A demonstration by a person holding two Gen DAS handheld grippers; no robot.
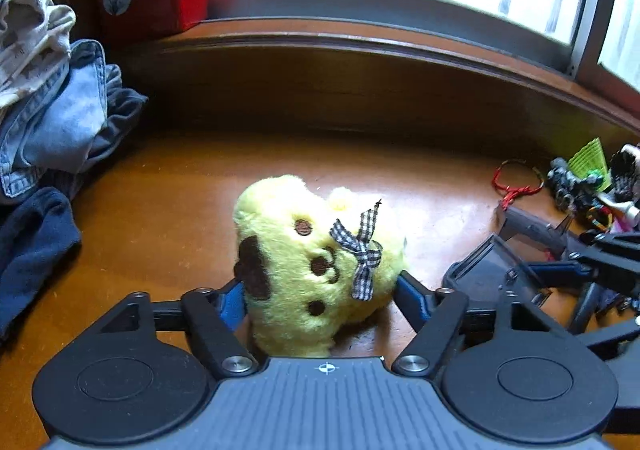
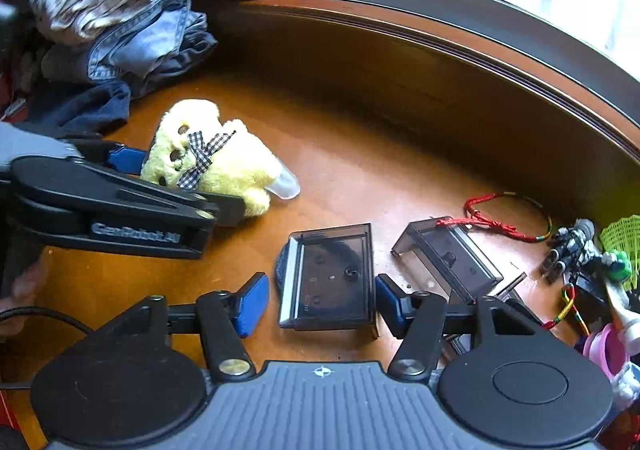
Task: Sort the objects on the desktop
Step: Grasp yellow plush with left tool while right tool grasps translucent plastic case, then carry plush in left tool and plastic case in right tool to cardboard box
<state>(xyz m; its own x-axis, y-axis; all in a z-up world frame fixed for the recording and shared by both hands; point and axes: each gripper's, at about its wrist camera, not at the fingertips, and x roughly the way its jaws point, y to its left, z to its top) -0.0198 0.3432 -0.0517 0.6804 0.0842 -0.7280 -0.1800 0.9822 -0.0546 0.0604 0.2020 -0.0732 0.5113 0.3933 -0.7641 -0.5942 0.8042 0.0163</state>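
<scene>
A yellow plush toy (image 1: 312,266) with a checked bow sits on the wooden desk between the blue pads of my left gripper (image 1: 322,300), which is shut on it. It also shows in the right wrist view (image 2: 212,157), held by the left gripper (image 2: 176,181). My right gripper (image 2: 322,304) is open, its pads on either side of a dark clear plastic box (image 2: 330,278) lying on the desk, with a gap at the left pad. A second dark box (image 2: 448,258) lies to the right.
A pile of clothes (image 2: 120,37) lies at the back left. A red string bracelet (image 2: 504,217), a small toy figure (image 2: 568,250), a green net piece (image 2: 622,242) and pink items (image 2: 604,350) crowd the right side. A raised wooden ledge (image 1: 360,61) and window run behind.
</scene>
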